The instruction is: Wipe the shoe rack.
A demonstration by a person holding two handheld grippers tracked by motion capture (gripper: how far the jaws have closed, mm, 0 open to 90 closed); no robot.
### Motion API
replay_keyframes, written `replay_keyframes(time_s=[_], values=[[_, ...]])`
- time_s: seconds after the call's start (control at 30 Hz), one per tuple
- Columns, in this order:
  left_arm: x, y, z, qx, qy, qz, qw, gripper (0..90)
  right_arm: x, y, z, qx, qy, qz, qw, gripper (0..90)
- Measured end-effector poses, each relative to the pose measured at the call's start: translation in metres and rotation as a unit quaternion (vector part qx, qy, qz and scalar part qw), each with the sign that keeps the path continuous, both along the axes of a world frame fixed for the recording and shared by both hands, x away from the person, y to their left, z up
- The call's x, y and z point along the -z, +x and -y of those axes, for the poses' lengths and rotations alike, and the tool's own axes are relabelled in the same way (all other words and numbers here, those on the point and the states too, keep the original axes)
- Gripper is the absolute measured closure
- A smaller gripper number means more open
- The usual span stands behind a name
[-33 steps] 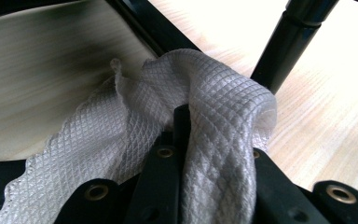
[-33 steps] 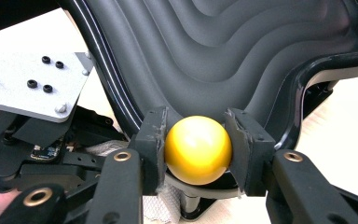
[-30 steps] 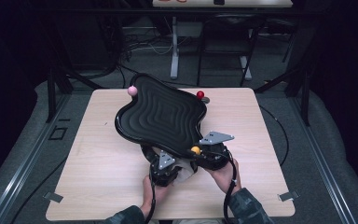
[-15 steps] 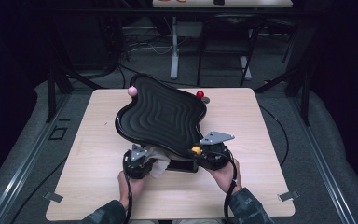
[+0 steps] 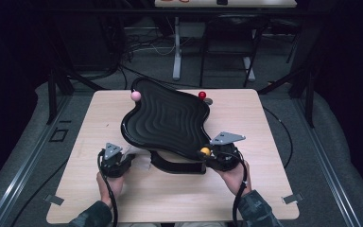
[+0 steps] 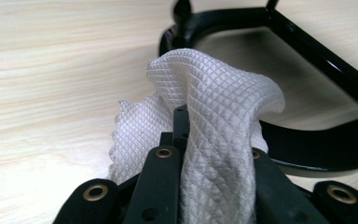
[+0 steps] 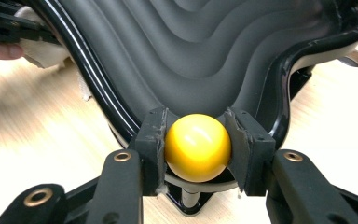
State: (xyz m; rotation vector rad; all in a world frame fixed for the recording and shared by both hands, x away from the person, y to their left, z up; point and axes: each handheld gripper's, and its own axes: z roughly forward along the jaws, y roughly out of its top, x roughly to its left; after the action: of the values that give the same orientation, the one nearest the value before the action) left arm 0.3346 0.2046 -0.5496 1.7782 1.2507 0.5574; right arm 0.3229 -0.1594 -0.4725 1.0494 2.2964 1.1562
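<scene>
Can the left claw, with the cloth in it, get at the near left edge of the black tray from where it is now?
Probably yes. The left claw, shut on the white cloth, sits just left of the black tray, with bare table between them. The right claw grips the yellow ball on the other side.

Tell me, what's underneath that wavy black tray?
A black curved frame props the wavy black tray above the wooden table. The tray covers the rest of the frame.

Pink knob (image 5: 135, 95) & red knob (image 5: 202, 95) at tray's far corners; wood table (image 5: 264, 142) on grey floor (image 5: 340, 156).
</scene>
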Motion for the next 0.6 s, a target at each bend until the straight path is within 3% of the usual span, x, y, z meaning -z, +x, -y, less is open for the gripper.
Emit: replay_keyframes(time_s=[0.23, 0.4, 0.6], values=[[-0.004, 0.002, -0.007, -0.008, 0.003, 0.008, 0.9999, 84.4, 0.0, -0.001, 0.008, 0.011, 0.002, 0.0, 0.9999, 59.7], [-0.003, 0.004, -0.009, -0.01, 0.004, 0.003, 0.9999, 84.3, 0.0, -0.002, 0.012, 0.024, -0.003, 0.006, 0.9997, 59.7], [-0.001, 0.005, -0.005, -0.008, 0.009, -0.002, 0.9999, 84.2, 0.003, -0.004, 0.015, 0.054, 0.0, 0.018, 0.9984, 59.0]])
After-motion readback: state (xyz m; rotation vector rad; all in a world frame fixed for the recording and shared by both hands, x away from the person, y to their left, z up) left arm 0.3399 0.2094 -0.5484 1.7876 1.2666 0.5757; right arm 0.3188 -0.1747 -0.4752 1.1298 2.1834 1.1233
